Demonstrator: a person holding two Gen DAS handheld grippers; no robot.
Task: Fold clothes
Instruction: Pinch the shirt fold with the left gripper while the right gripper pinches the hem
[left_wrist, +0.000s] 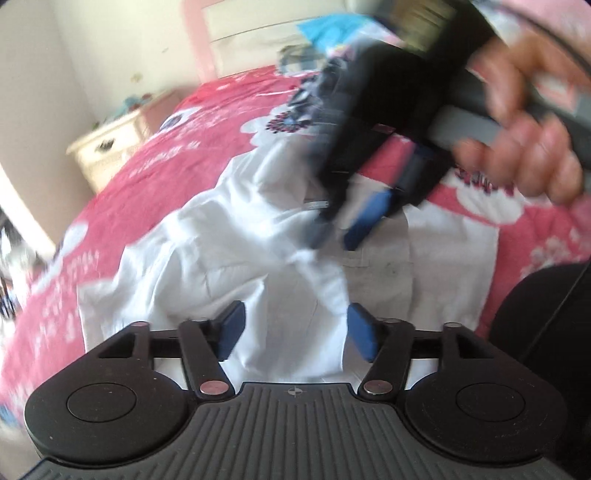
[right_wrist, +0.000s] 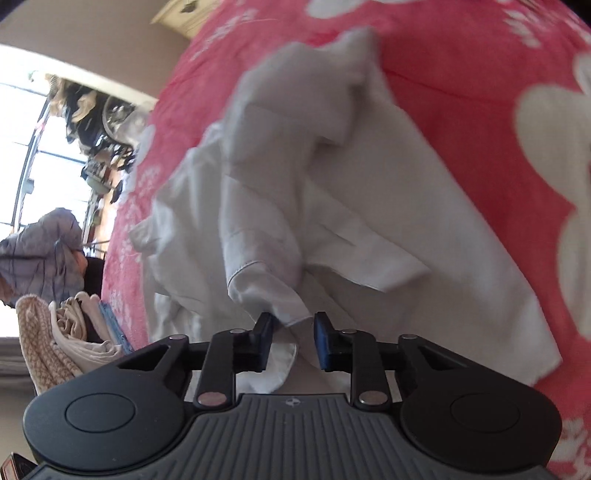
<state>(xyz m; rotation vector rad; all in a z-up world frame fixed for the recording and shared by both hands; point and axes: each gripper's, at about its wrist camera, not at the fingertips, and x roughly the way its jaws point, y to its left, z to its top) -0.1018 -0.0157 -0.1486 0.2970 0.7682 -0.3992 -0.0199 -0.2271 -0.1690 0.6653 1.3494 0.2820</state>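
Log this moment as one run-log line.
scene: white shirt crumpled on pink floral bedspread | left gripper: open above shirt | right gripper: part-closed around shirt edge, grip unclear

No text, label or number is legible anywhere.

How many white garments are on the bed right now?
1: a white shirt lies crumpled on the pink bedspread, under both grippers. More clothes show only as a blurred dark pile near the headboard; others may be hidden.

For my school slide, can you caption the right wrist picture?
Right gripper closing around a white shirt's cuff on a pink flowered bedspread.
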